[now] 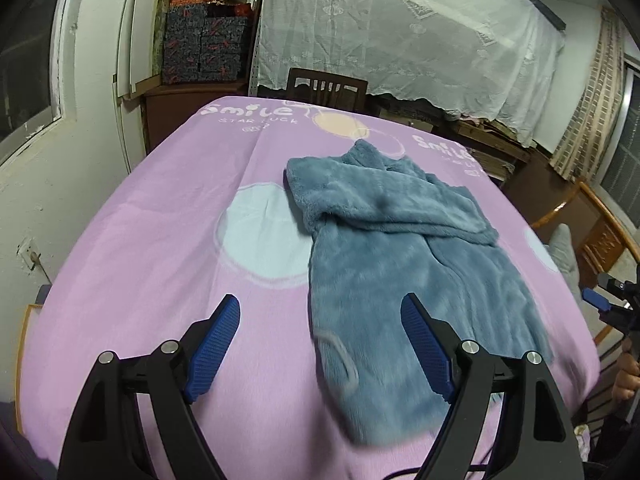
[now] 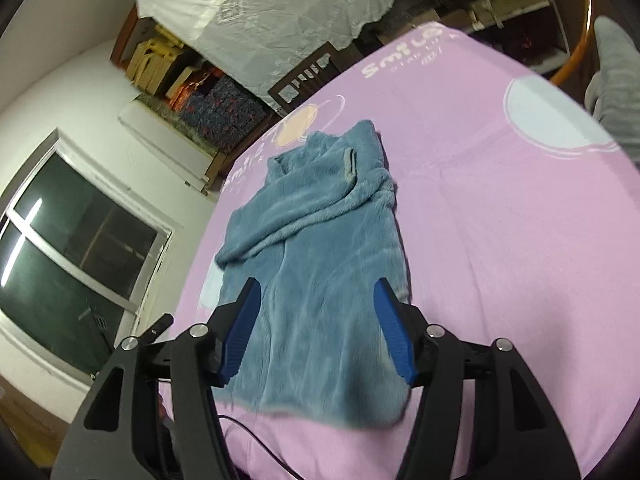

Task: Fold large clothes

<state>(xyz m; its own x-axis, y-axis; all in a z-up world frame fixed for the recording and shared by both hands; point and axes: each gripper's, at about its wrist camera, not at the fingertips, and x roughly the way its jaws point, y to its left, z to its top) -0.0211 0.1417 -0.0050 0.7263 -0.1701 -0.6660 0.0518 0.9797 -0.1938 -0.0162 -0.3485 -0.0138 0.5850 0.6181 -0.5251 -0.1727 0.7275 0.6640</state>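
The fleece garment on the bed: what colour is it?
The fleece garment is dusty blue, plain, with no pattern; clearest in the left wrist view.

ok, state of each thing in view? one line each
blue fleece garment: lying on the sheet, sides folded in to a long strip, sleeve laid across the upper part, not held
pink sheet: spread over the surface, mostly smooth
left gripper: jaws open, nothing between them
right gripper: jaws open above the garment, nothing gripped
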